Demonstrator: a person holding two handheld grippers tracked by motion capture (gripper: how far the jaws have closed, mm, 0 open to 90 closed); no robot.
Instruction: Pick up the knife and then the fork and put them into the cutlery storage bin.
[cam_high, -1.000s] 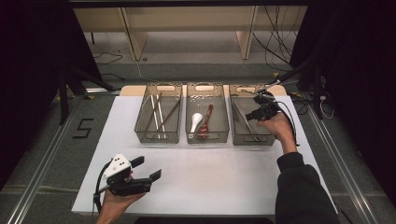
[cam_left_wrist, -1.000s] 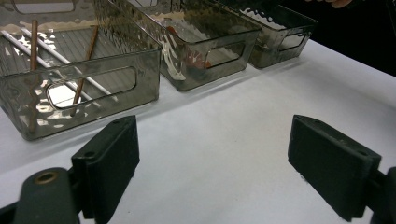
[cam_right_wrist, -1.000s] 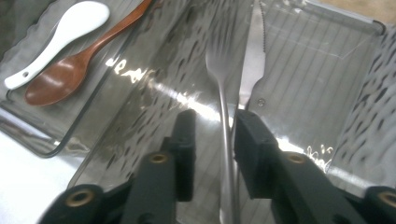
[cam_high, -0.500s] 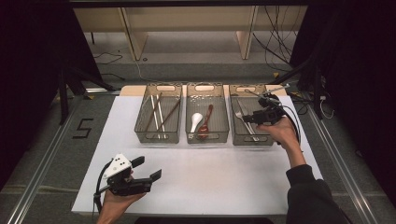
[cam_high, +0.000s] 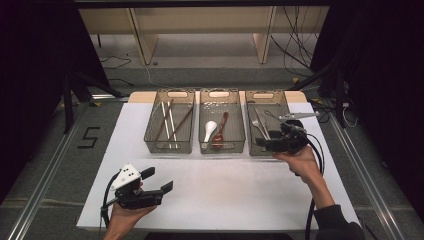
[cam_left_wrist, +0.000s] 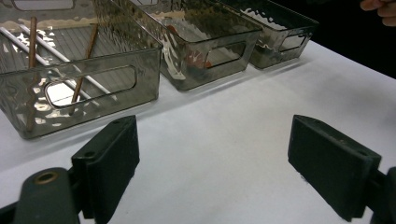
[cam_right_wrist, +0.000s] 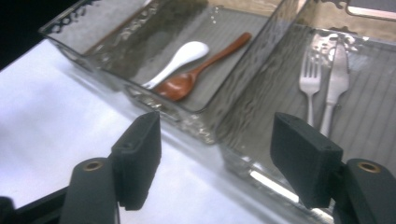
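Right claw (cam_high: 265, 145), jaws just spread and empty, hung at the 6 o'clock rim of the fork bin (cam_high: 253, 120); every utensil lay binned, sorting apparently complete.

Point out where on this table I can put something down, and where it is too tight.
The white mat lies bare from the front of the three bins down to its near edge, between the left tool and the right tool. A narrower strip lies left of the chopstick bin. It is crowded along the bins: chopstick bin, spoon bin and fork bin stand close together.
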